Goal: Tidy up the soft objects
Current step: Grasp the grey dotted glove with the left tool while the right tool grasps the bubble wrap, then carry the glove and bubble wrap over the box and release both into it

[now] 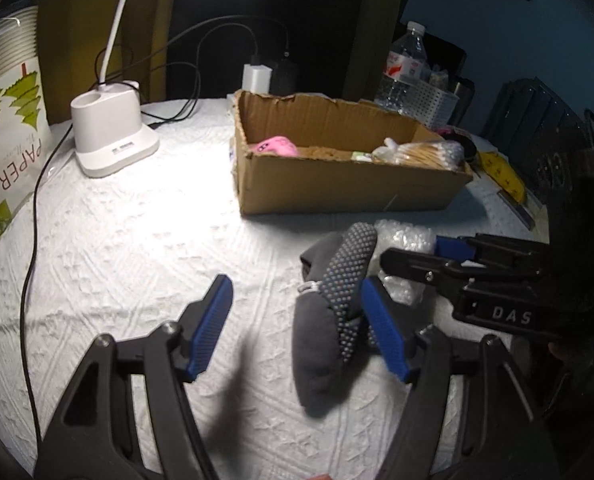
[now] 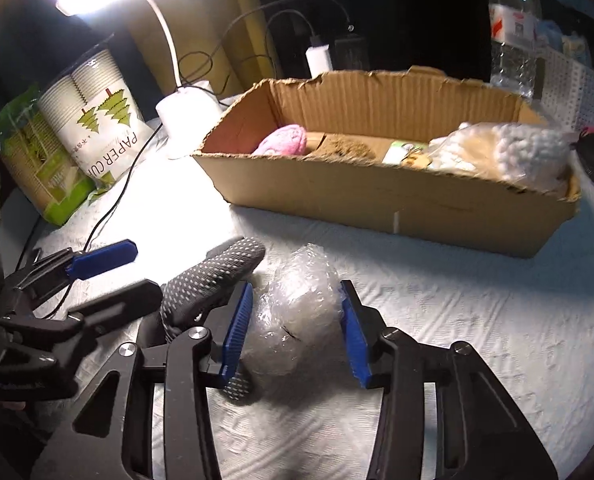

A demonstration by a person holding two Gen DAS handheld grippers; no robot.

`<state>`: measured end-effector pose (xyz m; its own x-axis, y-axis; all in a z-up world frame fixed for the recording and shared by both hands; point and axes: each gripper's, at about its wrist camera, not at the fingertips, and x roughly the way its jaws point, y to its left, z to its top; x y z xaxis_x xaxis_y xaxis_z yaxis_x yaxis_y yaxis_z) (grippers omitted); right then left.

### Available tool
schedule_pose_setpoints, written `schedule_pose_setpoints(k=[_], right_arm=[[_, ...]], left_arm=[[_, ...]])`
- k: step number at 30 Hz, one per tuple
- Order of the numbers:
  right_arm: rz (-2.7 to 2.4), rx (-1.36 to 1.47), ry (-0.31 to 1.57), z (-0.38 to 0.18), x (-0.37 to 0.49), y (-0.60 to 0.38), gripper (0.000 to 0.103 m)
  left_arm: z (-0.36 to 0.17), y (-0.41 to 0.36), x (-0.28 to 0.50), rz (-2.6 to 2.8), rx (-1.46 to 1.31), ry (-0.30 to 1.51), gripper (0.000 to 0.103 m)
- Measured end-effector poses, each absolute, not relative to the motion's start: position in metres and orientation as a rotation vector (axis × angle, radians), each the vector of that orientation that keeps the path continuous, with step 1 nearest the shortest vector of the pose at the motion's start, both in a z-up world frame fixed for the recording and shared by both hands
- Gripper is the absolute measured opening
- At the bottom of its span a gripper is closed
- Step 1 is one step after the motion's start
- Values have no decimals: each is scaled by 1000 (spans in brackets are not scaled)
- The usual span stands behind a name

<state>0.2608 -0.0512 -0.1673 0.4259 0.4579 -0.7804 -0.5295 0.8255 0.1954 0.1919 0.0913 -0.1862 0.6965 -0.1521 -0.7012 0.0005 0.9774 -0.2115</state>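
Two hand-held grippers work side by side over a white quilted tablecloth [image 2: 477, 320], each lined up on its own soft item near the open, torn-edged brown cardboard box [image 2: 397, 208] that waits at the far side of the table.

The right gripper [image 2: 297, 326] straddles a crumpled wad of clear bubble wrap [image 2: 297, 300]; its blue pads stand on either side of the wad, at or just short of its surface, and firm contact cannot be confirmed, so the wad appears bracketed rather than squeezed.

Just left of it lies a dark grey sock with a pale-dotted grip sole [image 1: 337, 312], its long axis running from near to far, the far end nosing toward the box. The left gripper [image 1: 297, 328] stands open and offset: its right-hand pad rests beside the sock's right edge, while bare cloth fills most of the gap between the jaws. The sock lies at the right of that gap, so a small shift to the right would likely centre it.

The box, already holding a pink plush toy [image 2: 283, 140] and a bag of cotton swabs [image 1: 425, 152], sits directly beyond both items.
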Motion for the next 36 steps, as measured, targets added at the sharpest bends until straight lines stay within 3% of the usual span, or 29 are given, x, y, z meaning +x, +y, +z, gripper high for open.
schedule_pose_setpoints(k=[10, 11, 14, 36], right_arm=[[593, -42, 892, -148, 260, -94, 45], [593, -38, 887, -147, 260, -97, 45], [589, -30, 874, -142, 258, -110, 45], [631, 46, 755, -97, 257, -168, 45]], left_arm=[[-203, 69, 212, -74, -165, 863, 66], [-204, 67, 213, -77, -157, 864, 54], [-206, 59, 215, -78, -129, 878, 37], [-141, 21, 224, -115, -99, 765, 35]])
